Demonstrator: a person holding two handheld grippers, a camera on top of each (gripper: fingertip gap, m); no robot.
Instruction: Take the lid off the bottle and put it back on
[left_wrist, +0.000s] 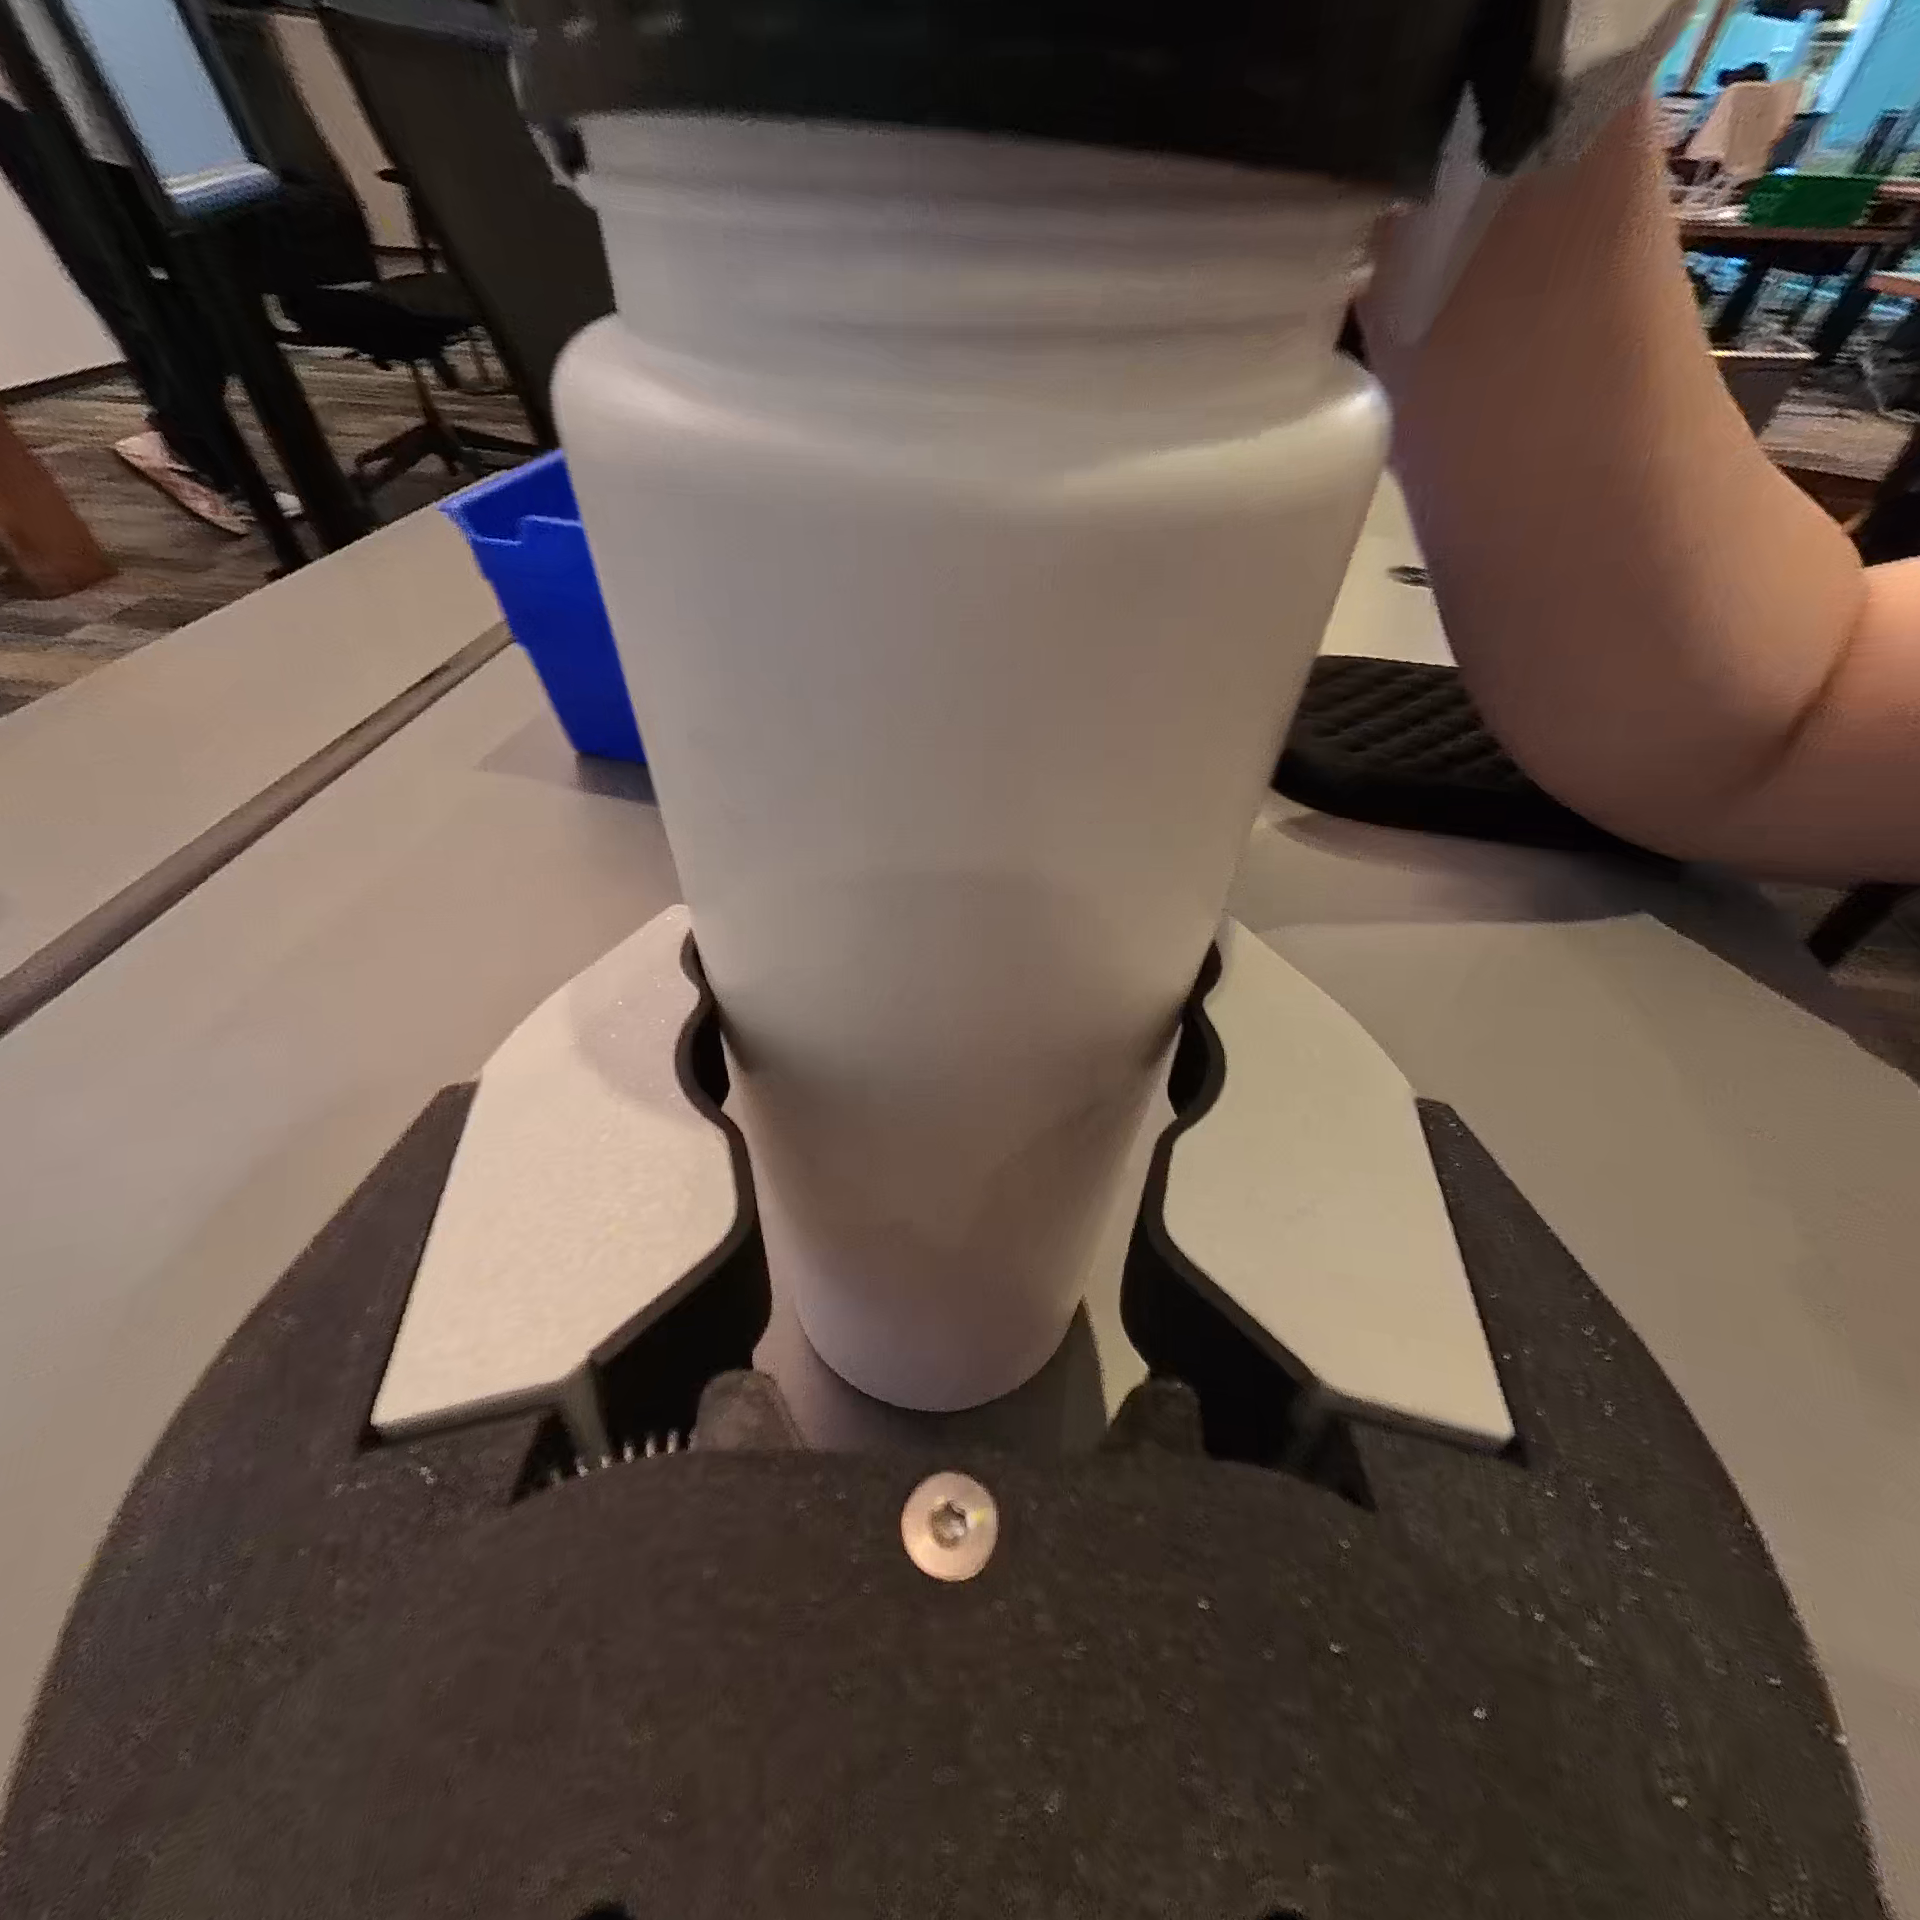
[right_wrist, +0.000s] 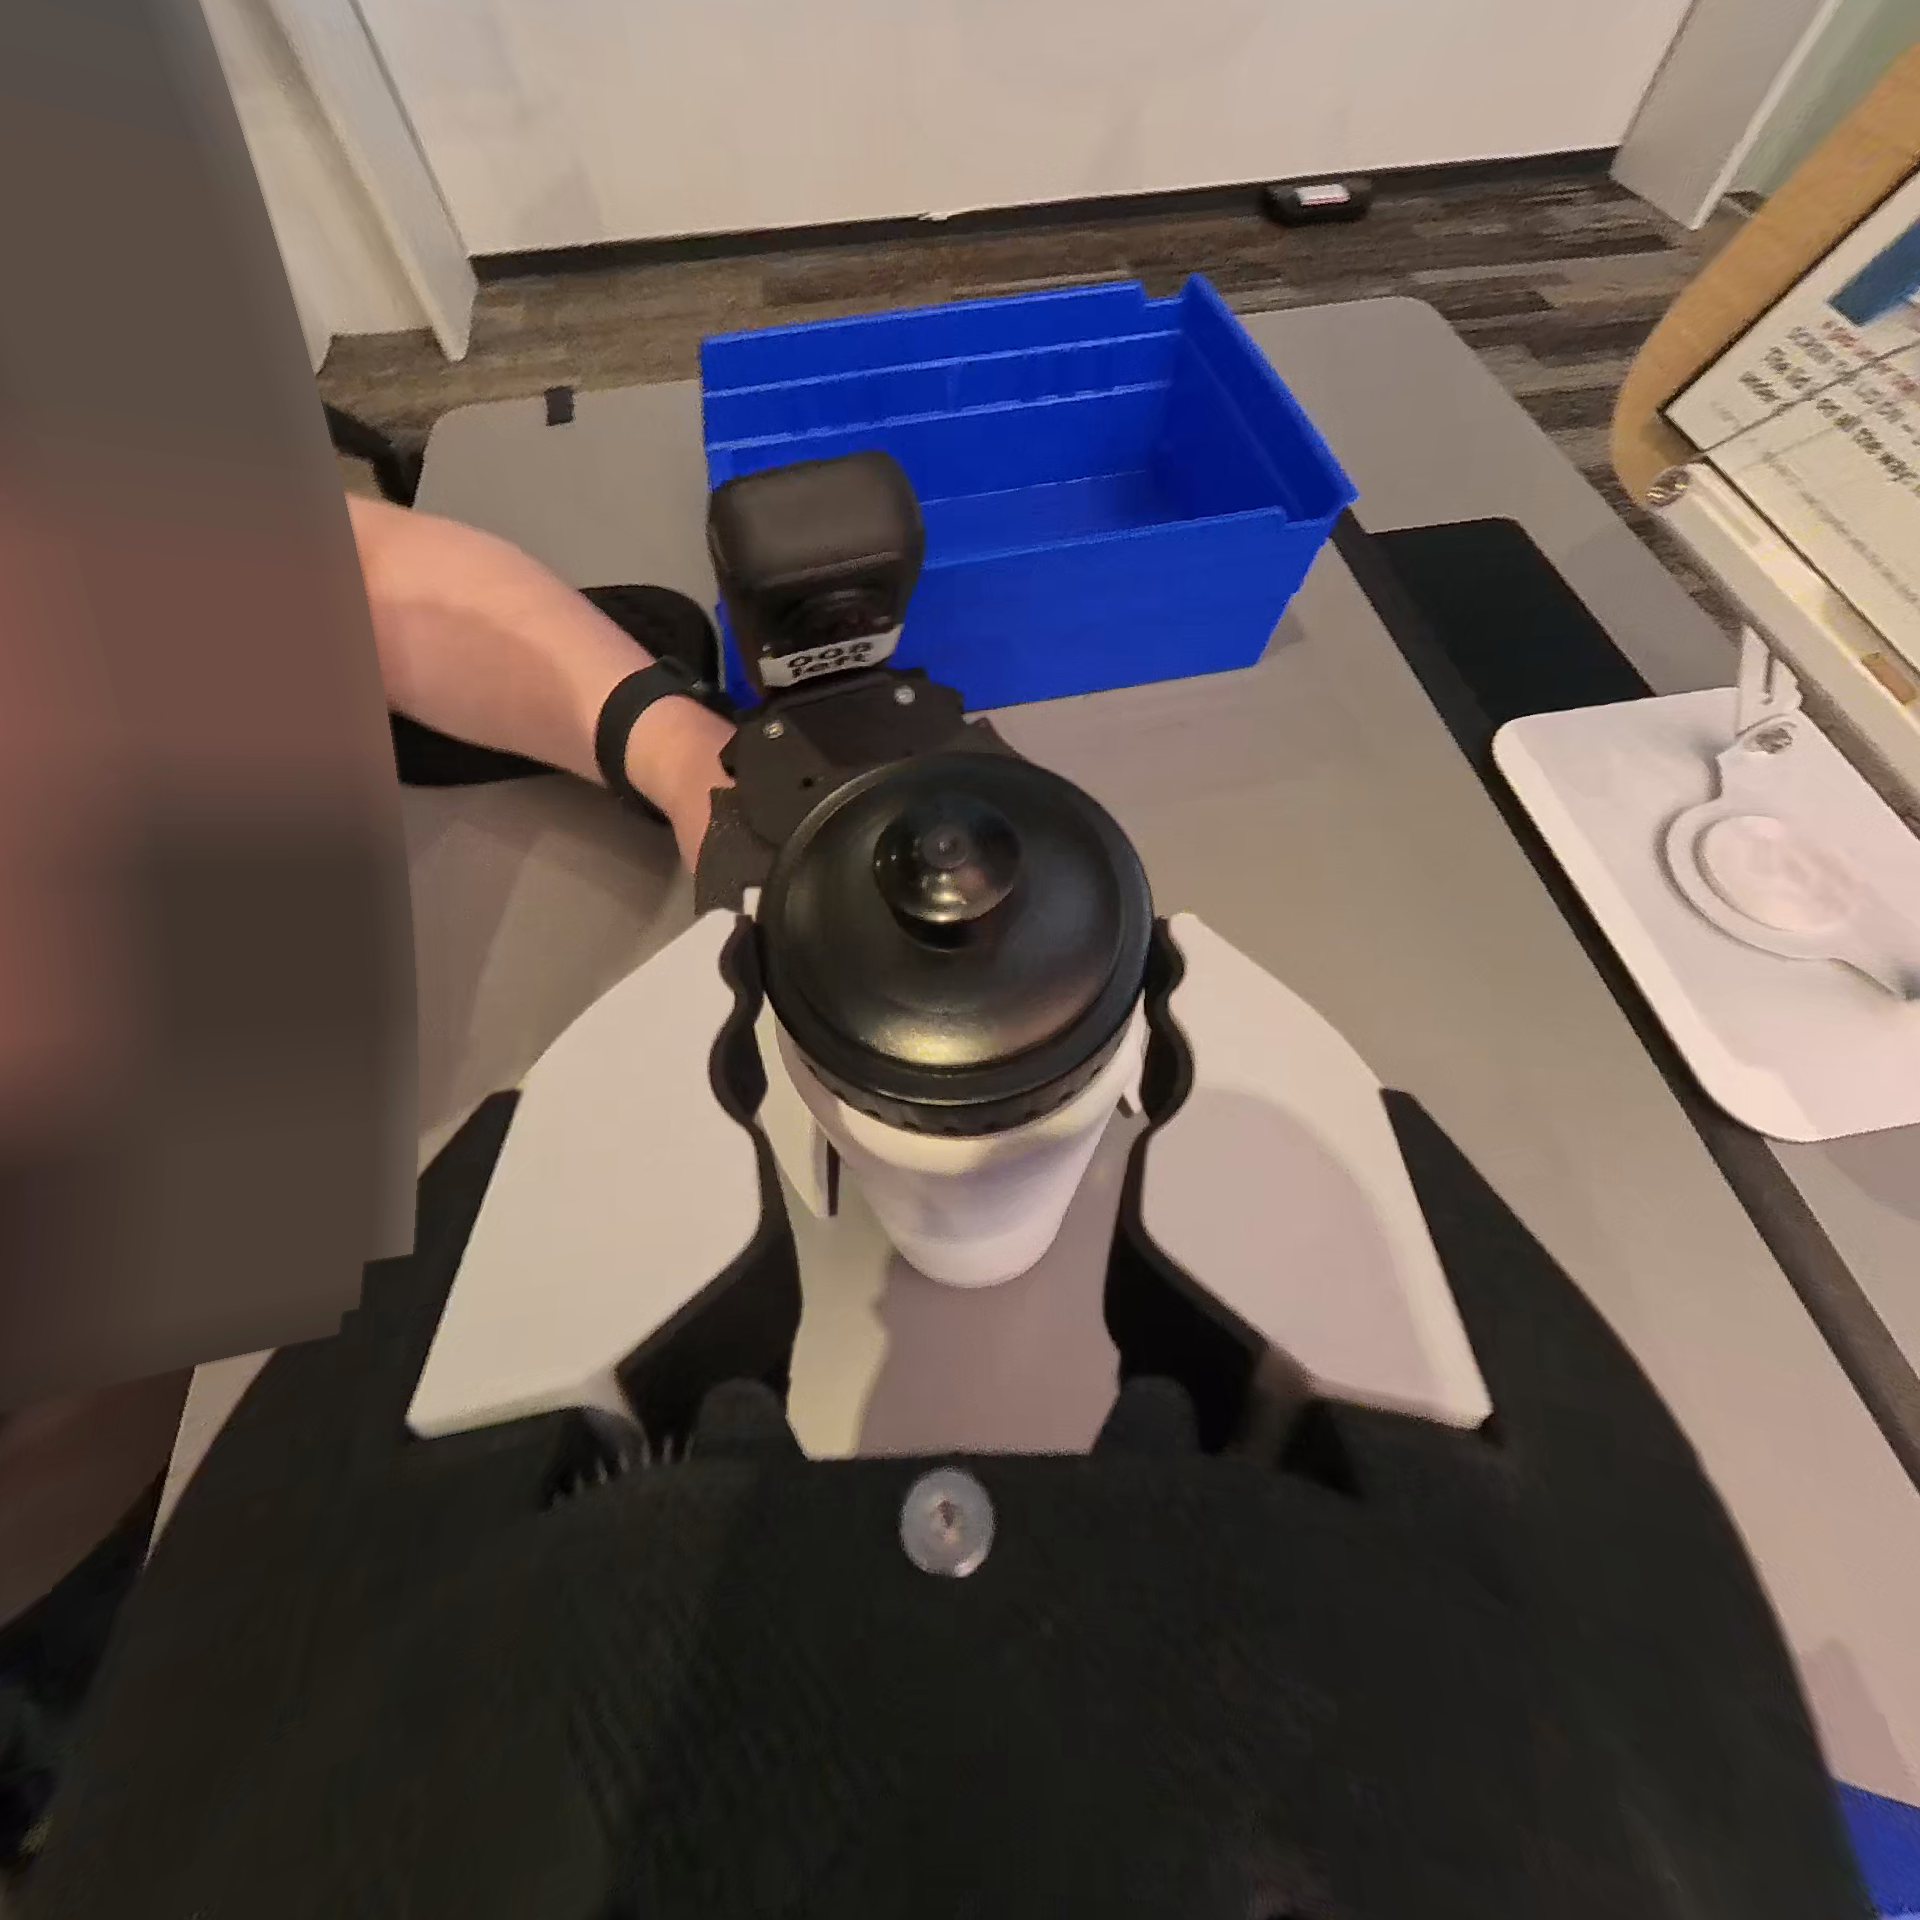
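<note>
A white bottle (left_wrist: 966, 644) stands upright on the grey table (left_wrist: 291, 1039). My left gripper (left_wrist: 951, 966) is shut on its lower body, fingers pressed on both sides. A black lid (right_wrist: 956, 935) with a spout sits on top of the bottle's neck. In the left wrist view the lid (left_wrist: 987, 52) is at the top edge, with the neck's threads bare below it. My right gripper (right_wrist: 956, 961) looks down from above and is shut on the lid's rim. One of its fingers (left_wrist: 1429, 239) shows in the left wrist view. The bottle's white body (right_wrist: 971, 1195) shows below the lid.
A blue bin (right_wrist: 1039, 488) stands on the table just behind the bottle, also in the left wrist view (left_wrist: 540, 613). A black mat (left_wrist: 1423, 748) lies under a person's forearm (left_wrist: 1621, 582). A white stand base (right_wrist: 1704, 914) and a clipboard (right_wrist: 1787, 343) are at the right. The left gripper's camera (right_wrist: 816, 571) rises behind the lid.
</note>
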